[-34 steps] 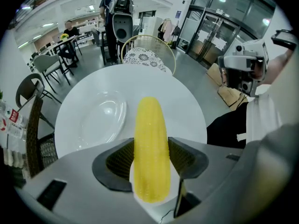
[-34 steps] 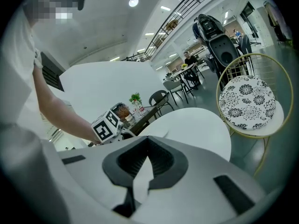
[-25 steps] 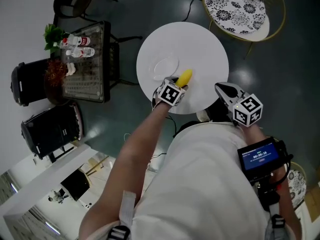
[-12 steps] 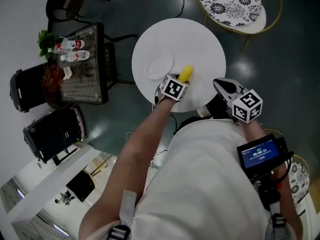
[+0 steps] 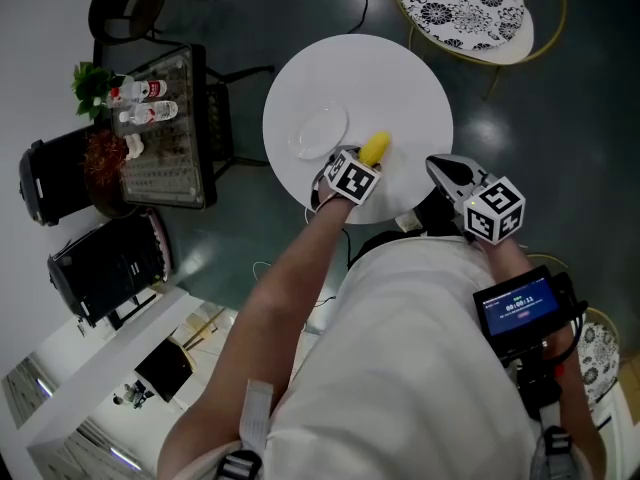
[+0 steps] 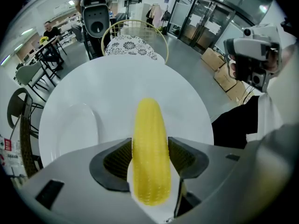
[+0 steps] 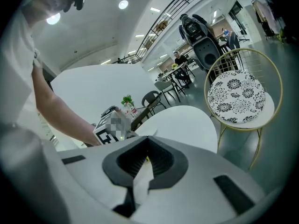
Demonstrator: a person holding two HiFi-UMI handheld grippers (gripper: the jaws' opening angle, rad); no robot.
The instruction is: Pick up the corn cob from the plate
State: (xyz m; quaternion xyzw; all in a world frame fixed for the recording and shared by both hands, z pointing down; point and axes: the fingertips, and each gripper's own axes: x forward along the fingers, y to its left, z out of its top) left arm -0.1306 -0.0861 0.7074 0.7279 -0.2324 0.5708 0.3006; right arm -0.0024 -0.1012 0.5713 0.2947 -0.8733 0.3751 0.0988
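The yellow corn cob [image 5: 376, 147] sticks out from my left gripper [image 5: 366, 159], just right of the small white plate [image 5: 320, 130] on the round white table [image 5: 400, 78]. In the left gripper view the corn cob [image 6: 149, 143] fills the gap of the left gripper [image 6: 149, 158], both pads against its sides, and the plate [image 6: 77, 129] lies bare to the left. My right gripper [image 5: 442, 170] hangs at the table's near right edge, its jaws together with nothing in them. The right gripper [image 7: 145, 161] looks across the table toward my left arm.
A gold-framed chair with a patterned cushion [image 5: 462, 3] stands beyond the table at the right. A dark side table [image 5: 165, 128] with bottles and a plant sits to the left, with black appliances [image 5: 105, 258] on the floor nearby.
The left gripper with the corn has edged slightly to the right, away from the plate. The right gripper has kept still.
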